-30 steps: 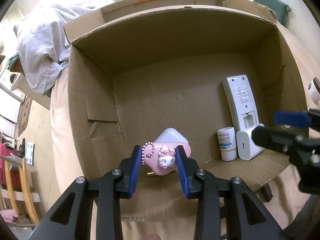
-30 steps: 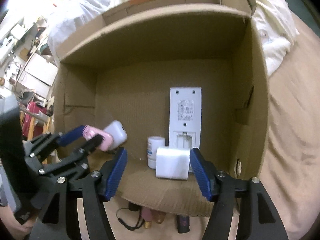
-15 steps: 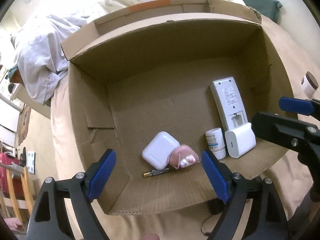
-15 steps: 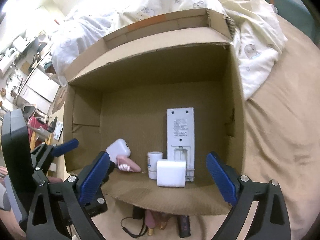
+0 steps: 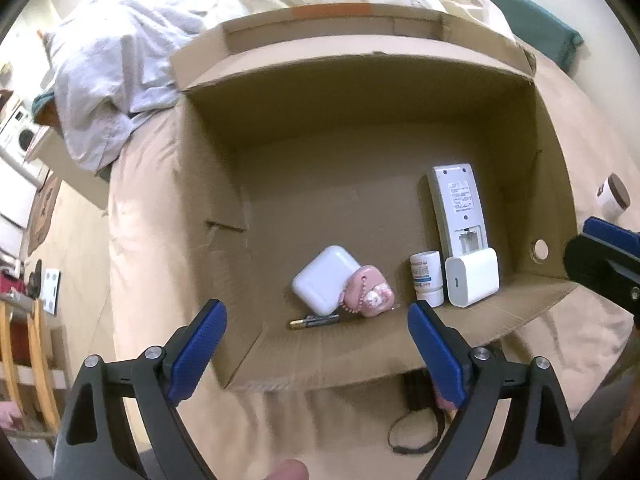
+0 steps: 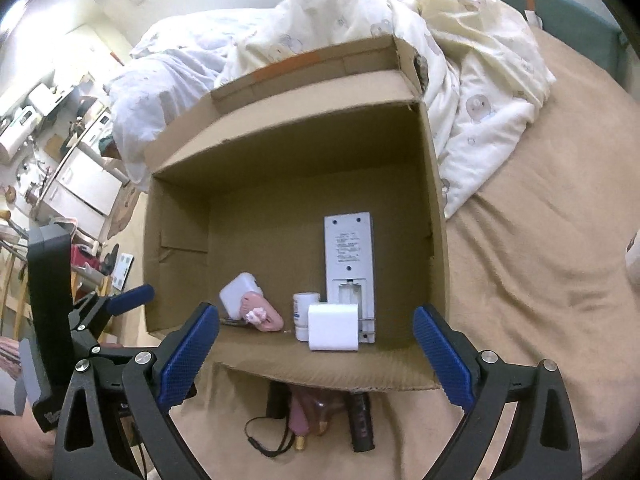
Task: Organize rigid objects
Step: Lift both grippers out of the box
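An open cardboard box [image 5: 400, 128] [image 6: 188, 208] lies on a tan bed. Inside lie a white earbud case [image 5: 325, 279] [image 6: 237, 295], a pink charm case [image 5: 370, 296] [image 6: 262, 315], a battery [image 5: 314, 322], a small white bottle [image 5: 427, 278] [image 6: 303, 314], a white charger [image 5: 473, 277] [image 6: 333, 327] and a grey remote, face down [image 5: 458, 210] [image 6: 349, 254]. My left gripper [image 5: 316, 350] is open and empty above the box's near edge. My right gripper [image 6: 316, 354] is open and empty, also at the near edge.
Small items with a black cord [image 6: 316, 416] [image 5: 416, 420] lie on the bed under the box's front flap. A crumpled duvet [image 6: 460, 60] lies behind the box. A white jar with a brown lid [image 5: 614, 198] stands to the right of the box. Furniture lies beyond the bed's left edge.
My left gripper opened and let go of the pink charm case, which now lies in the box beside the earbud case. Both grippers have pulled back and up from the box.
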A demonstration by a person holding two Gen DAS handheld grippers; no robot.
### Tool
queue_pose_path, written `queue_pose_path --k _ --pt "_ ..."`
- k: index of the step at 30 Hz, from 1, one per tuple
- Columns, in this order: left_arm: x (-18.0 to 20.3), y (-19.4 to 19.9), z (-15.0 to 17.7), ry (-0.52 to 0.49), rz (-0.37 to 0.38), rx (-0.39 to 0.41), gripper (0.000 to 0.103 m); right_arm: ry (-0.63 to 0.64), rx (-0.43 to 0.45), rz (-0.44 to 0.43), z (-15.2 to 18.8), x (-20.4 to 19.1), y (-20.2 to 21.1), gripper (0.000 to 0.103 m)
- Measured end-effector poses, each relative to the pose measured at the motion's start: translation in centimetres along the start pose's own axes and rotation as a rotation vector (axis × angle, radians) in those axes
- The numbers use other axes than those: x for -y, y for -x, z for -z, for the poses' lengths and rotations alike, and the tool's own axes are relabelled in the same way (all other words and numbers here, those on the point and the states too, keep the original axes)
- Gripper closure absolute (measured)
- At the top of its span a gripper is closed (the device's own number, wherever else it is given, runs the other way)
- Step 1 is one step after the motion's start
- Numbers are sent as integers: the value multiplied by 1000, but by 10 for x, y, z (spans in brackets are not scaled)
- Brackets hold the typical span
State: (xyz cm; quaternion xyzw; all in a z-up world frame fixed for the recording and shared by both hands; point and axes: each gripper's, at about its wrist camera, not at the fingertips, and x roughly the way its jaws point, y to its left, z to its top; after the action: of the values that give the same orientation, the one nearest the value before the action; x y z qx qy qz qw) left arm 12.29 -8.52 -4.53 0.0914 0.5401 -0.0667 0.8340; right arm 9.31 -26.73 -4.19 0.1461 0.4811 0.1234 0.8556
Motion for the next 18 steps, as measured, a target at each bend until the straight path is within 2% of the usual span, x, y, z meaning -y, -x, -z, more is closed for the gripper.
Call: queue_pose_path --k 6,18 --pt "-16 24 10 77 11 6 12 7 4 -2 9 -1 17 0" --pt "-34 41 55 143 27 -22 12 1 -26 7 41 3 36 0"
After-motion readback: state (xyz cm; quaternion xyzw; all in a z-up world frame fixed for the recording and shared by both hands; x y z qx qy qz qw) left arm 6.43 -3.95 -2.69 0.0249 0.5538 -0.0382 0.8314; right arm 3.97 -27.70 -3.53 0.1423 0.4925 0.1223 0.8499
